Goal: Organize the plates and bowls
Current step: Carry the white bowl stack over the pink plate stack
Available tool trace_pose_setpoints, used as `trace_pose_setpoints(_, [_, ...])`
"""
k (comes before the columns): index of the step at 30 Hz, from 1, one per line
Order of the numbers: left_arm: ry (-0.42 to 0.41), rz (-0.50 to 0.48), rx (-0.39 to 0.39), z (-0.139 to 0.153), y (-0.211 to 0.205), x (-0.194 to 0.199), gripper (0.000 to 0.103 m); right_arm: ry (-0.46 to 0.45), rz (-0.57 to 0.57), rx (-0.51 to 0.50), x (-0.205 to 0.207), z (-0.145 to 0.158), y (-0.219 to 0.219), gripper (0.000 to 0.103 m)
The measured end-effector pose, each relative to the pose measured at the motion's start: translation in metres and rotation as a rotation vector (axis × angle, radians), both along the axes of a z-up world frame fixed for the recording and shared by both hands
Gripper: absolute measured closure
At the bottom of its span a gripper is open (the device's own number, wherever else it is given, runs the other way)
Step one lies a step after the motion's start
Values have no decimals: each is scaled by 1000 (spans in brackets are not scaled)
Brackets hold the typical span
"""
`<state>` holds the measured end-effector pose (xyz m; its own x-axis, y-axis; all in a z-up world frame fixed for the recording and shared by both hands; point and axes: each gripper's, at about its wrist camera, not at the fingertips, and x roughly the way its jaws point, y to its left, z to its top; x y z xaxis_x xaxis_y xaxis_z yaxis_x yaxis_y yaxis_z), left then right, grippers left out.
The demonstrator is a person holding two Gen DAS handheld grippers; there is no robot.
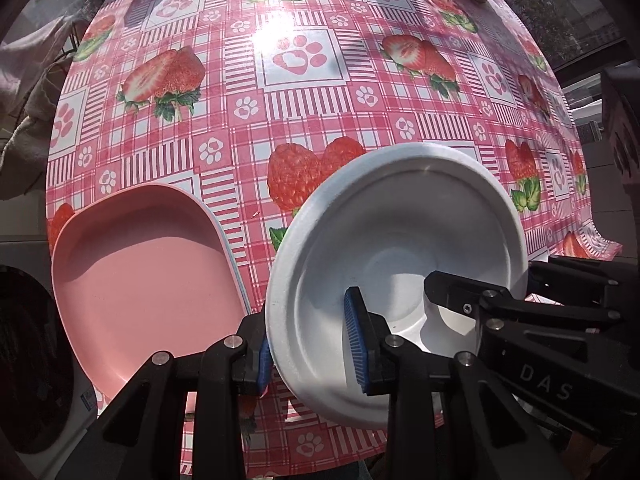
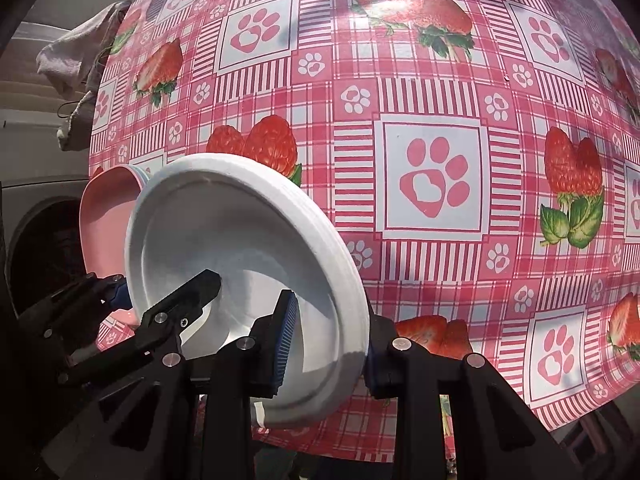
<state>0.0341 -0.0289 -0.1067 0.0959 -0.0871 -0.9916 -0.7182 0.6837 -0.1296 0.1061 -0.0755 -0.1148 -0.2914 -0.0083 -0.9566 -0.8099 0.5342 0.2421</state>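
Both grippers are clamping the rim of a white foam bowl point(image 1: 384, 240), the left gripper point(image 1: 312, 348) and right gripper point(image 2: 326, 344) on opposite sides. It is tilting beside a pink plate point(image 1: 140, 280).

Both grippers are clamped on the same white bowl's rim point(image 1: 400, 240) from opposite sides. The left gripper point(image 1: 310, 354) sits at the bottom centre of its own view, 1 blue pad point(image 1: 355, 340) inside the rim and the other underneath it. The right gripper point(image 2: 326, 344) does the same at the bottom centre of its view, and also reaches in from the lower right of the left camera's frame, tilted toward the middle.
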Motion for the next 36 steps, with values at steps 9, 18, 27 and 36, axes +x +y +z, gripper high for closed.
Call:
trace_pose_setpoints(9, [-24, 25, 47, 30, 19, -24, 70, -1, 17, 38, -11, 22, 27, 70])
trace_pose_setpoints(18, [-7, 99, 79, 33, 37, -53, 69, 10, 101, 66, -54, 22, 52, 70])
trace_pose_setpoints(27, [11, 206, 99, 39, 56, -92, 70, 26, 198, 78, -98, 24, 78, 70])
trace_pose_setpoints(36, [29, 318, 88, 31, 69, -126, 70, 38, 286, 75, -131, 20, 98, 70])
